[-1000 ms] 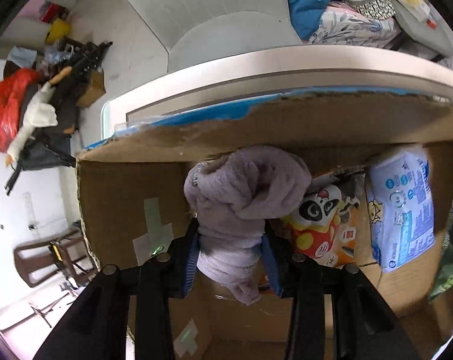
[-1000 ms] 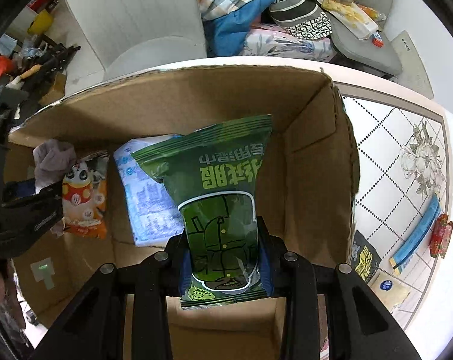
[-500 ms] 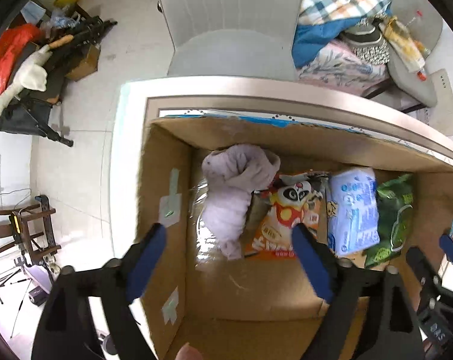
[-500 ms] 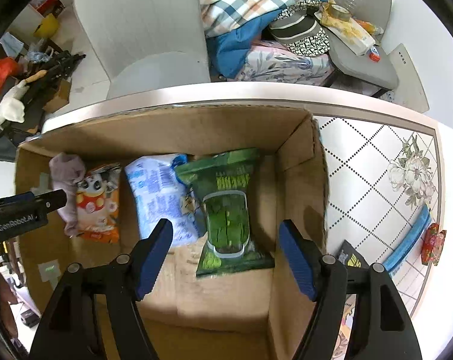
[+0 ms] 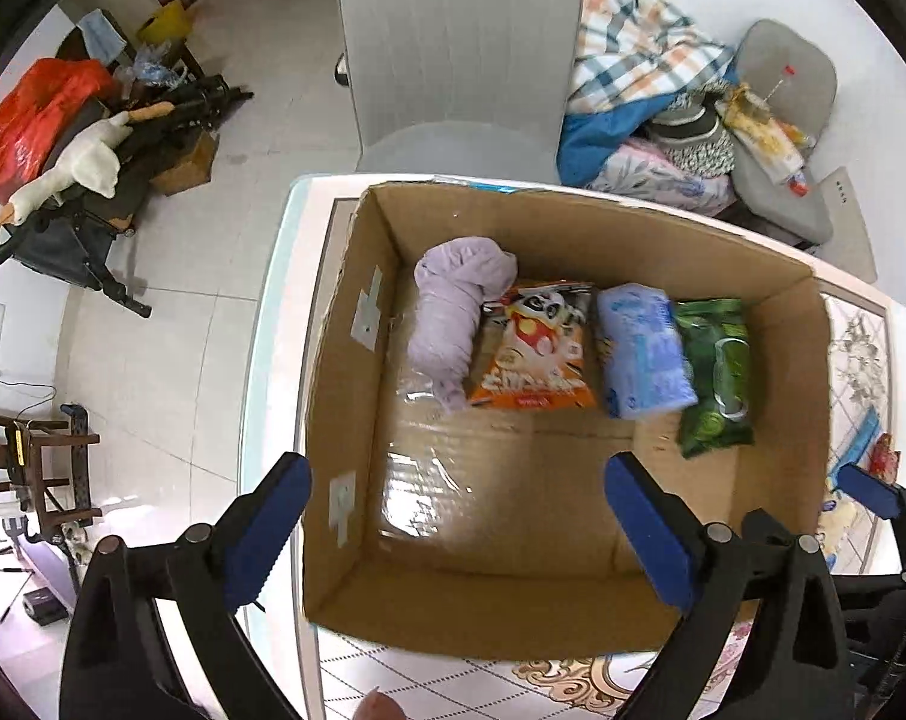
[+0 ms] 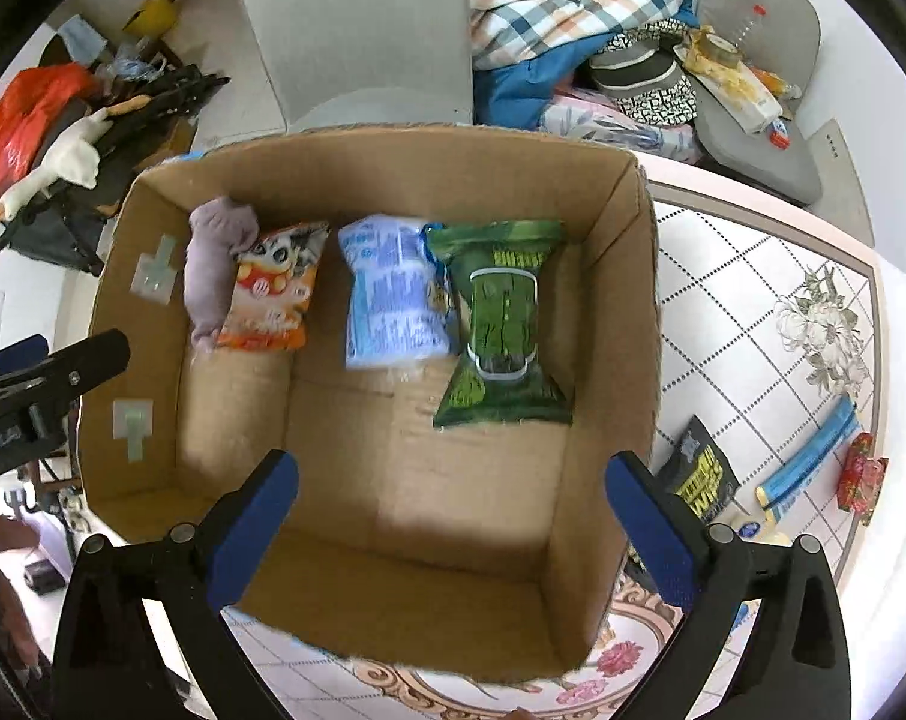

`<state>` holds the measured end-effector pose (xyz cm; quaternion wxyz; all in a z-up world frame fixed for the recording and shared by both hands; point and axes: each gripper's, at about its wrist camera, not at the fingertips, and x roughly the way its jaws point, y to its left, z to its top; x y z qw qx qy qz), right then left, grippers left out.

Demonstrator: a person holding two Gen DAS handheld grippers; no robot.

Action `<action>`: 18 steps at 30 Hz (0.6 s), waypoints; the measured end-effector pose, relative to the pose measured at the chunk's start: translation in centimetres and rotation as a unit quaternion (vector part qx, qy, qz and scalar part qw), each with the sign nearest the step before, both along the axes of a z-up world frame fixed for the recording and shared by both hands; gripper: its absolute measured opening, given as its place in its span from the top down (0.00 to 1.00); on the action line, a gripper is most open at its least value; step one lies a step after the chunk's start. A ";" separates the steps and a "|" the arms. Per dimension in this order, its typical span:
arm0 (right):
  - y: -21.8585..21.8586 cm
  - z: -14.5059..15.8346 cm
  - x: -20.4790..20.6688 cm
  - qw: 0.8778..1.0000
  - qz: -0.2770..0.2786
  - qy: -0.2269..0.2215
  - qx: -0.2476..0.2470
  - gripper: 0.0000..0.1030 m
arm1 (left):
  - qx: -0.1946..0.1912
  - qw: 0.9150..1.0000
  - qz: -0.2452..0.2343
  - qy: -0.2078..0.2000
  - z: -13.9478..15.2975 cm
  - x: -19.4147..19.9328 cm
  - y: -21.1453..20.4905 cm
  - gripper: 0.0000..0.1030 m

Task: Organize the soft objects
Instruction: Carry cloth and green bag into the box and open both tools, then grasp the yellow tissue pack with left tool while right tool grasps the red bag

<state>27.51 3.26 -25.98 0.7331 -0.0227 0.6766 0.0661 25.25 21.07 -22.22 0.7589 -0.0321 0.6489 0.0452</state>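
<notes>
An open cardboard box [image 5: 357, 396] stands on the patterned table. Along its far side lie a rolled lilac cloth [image 5: 453, 312], an orange panda snack bag [image 5: 537, 354], a light blue pack [image 5: 639, 348] and a green pack [image 5: 717, 366]. My left gripper [image 5: 456, 474] hangs above the box's near left part, pointing down, jaws opening with nothing between them. My right gripper [image 6: 453, 465] hangs above the near right part, jaws also opening and empty. Below it lie the green pack [image 6: 501, 324], the blue pack [image 6: 393, 294], the snack bag [image 6: 273, 294] and the cloth [image 6: 213, 258].
On the table right of the box lie a black-and-yellow packet [image 6: 702, 480], a blue strip [image 6: 813, 456] and a small red wrapped item [image 6: 864, 477]. A grey chair [image 5: 459, 60] and a pile of clothes [image 5: 633, 90] stand beyond the table. Clutter covers the floor at left [image 5: 63, 120].
The left gripper let go of the lilac cloth and the right let go of the green pack. Both opened wide and rose out of the box; both items now lie inside.
</notes>
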 end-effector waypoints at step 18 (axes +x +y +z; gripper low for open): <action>-2.8 11.4 -9.9 0.994 -0.010 -0.086 0.062 0.00 | -0.013 0.994 -0.011 -0.112 11.6 -9.3 -2.8 0.03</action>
